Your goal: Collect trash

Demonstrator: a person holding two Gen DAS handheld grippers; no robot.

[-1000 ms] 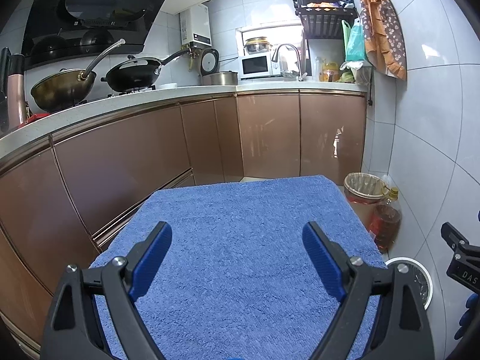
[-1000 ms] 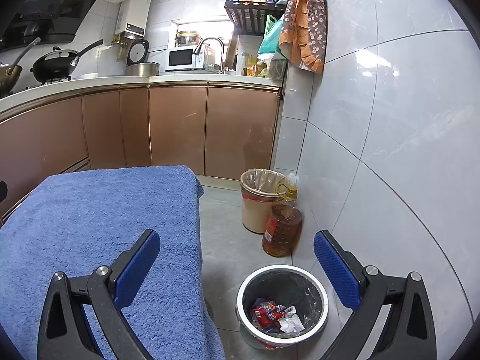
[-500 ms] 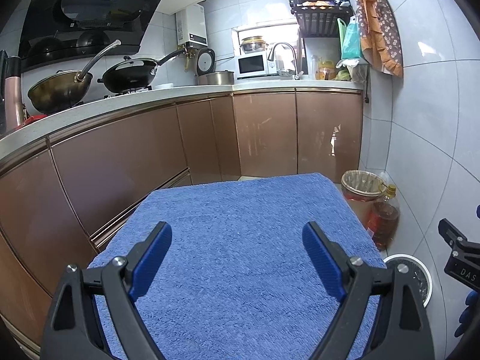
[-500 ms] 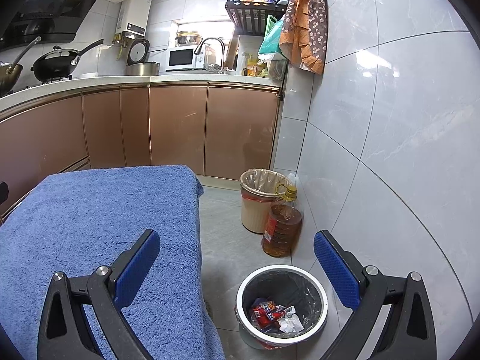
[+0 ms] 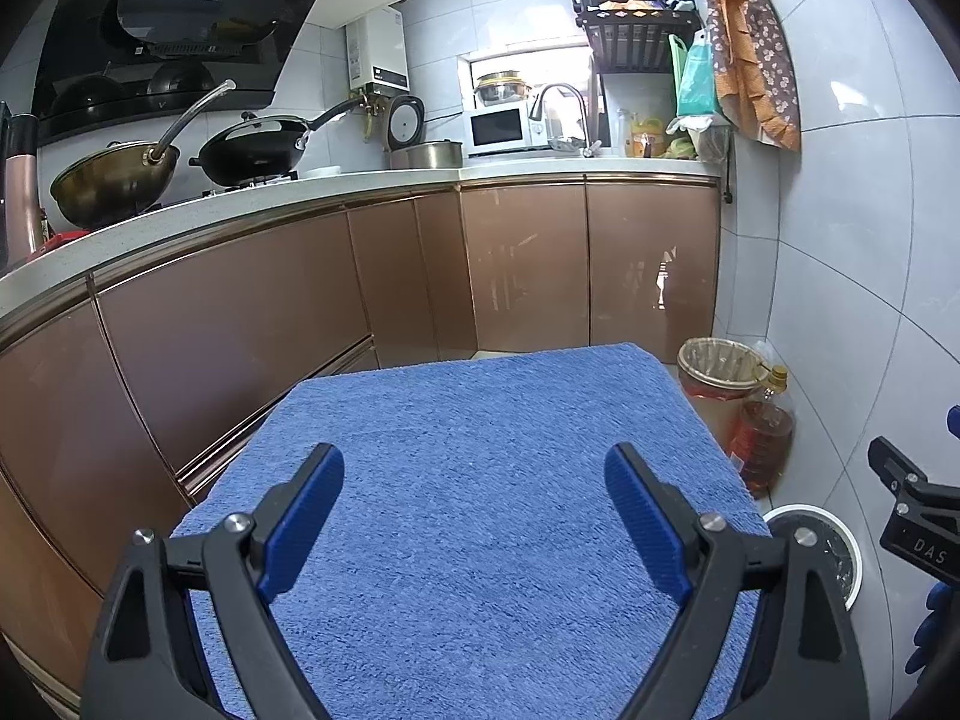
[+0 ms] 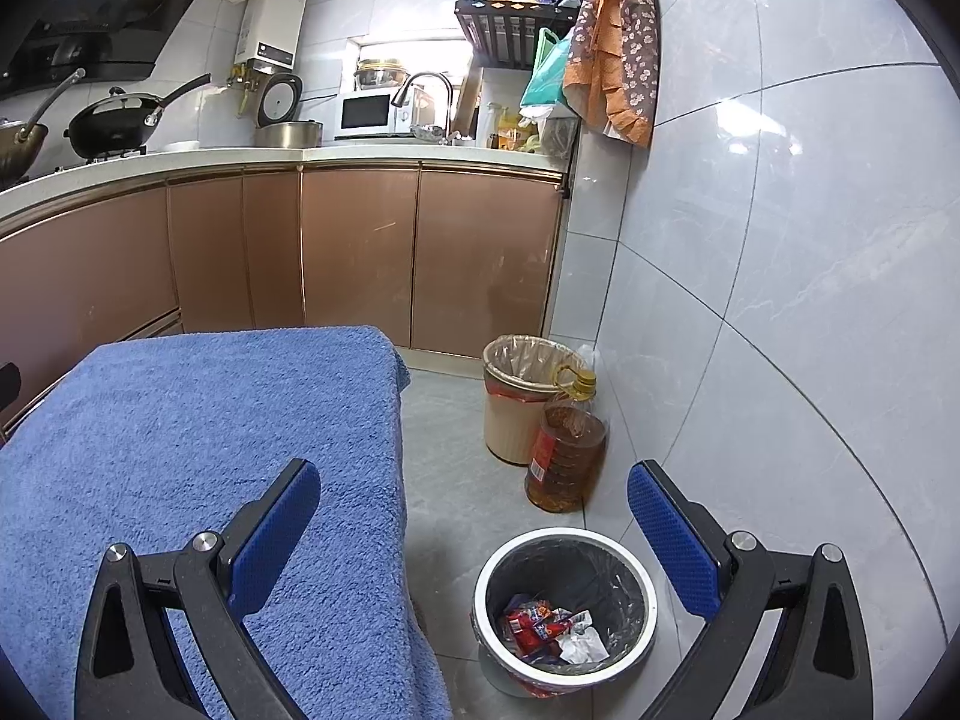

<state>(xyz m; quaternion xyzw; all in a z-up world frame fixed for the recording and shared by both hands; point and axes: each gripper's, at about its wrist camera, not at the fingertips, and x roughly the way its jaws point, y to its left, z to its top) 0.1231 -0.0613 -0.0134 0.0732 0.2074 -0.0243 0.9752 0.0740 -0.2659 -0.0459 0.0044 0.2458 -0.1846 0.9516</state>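
Both sets of tongs are spread wide with nothing between them. The left tongs hang over the middle of the desk, which is draped in a blue towel with nothing lying on it. The right tongs hover past the desk's right edge, above the floor. Down there, just beside that edge, a round bin with a dark liner holds the trash: red wrappers and crumpled white paper. Further along the wall stand an oil bottle and, touching it, a second lined bin.
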